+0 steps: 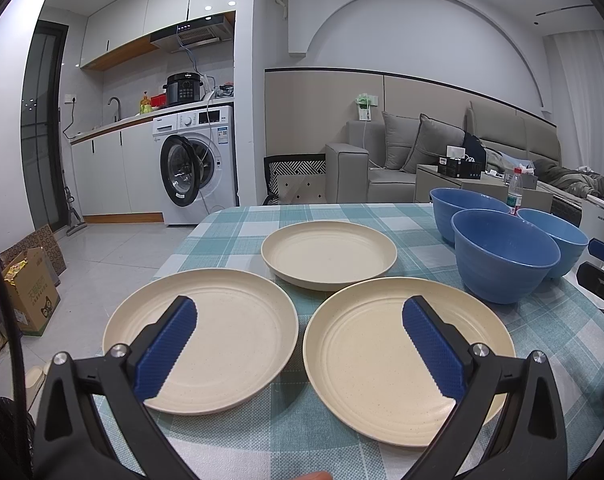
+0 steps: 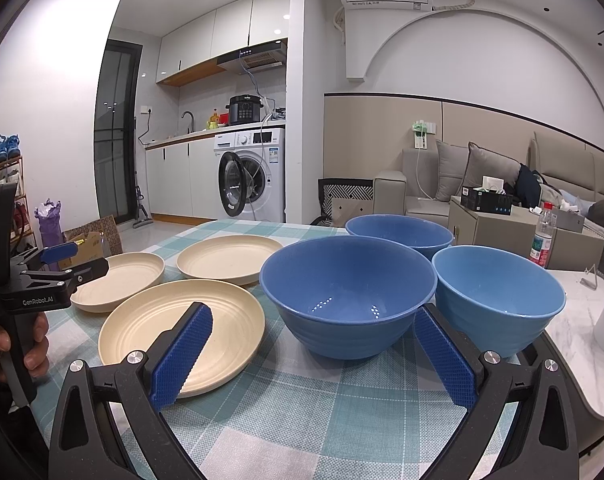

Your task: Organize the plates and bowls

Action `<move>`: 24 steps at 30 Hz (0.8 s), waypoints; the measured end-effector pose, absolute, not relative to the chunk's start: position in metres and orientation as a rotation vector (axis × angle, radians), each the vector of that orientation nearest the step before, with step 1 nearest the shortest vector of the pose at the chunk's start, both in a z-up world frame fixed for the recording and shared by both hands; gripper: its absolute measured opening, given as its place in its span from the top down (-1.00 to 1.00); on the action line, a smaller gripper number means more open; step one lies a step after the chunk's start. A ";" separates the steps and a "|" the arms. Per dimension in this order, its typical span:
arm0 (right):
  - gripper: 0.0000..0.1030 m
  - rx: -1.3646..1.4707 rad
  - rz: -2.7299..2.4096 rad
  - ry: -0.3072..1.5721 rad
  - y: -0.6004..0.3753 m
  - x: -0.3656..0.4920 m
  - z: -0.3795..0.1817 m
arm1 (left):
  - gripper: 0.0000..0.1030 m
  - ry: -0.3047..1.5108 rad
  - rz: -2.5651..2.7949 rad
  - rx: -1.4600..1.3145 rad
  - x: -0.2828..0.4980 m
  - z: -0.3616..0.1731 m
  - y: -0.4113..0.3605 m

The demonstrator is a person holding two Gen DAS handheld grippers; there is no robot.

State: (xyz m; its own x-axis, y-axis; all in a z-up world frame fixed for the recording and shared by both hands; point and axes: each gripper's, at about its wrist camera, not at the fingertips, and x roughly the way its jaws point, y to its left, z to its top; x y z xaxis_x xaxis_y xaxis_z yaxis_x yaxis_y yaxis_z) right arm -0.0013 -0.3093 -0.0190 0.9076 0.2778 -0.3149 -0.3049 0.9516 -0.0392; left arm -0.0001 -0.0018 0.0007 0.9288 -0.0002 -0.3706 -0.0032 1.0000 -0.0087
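Note:
Three cream plates lie apart on the checked tablecloth: a near left plate (image 1: pixel 221 340), a near right plate (image 1: pixel 374 360) and a far plate (image 1: pixel 329 254). Three blue bowls stand to their right: a front bowl (image 2: pixel 348 294), a back bowl (image 2: pixel 400 234) and a right bowl (image 2: pixel 500 298). My left gripper (image 1: pixel 299 322) hovers open over the gap between the two near plates, holding nothing. My right gripper (image 2: pixel 312 334) is open in front of the front bowl, empty. The left gripper (image 2: pixel 67 260) also shows at the left of the right wrist view, held by a hand (image 2: pixel 5 340).
The table's far edge (image 1: pixel 322 206) drops to a tiled floor, with a washing machine (image 1: pixel 197 164) beyond. A water bottle (image 2: pixel 542 236) and a grey sofa (image 1: pixel 402 160) sit behind the bowls. A white marble surface (image 2: pixel 574 320) adjoins the cloth at right. Cardboard boxes (image 1: pixel 29 292) stand on the floor left.

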 end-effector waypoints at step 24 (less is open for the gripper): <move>-0.99 -0.088 0.300 0.314 -0.310 -0.001 -0.019 | -1.00 0.387 -0.011 -0.014 0.000 0.003 -0.005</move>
State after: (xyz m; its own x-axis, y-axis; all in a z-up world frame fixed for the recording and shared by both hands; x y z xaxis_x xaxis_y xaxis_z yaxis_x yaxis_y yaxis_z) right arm -0.0011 -0.3096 -0.0188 0.9073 0.2769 -0.3164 -0.3040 0.9519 -0.0385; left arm -0.0004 -0.0051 0.0030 0.9260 -0.0133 -0.3772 0.0080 0.9998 -0.0157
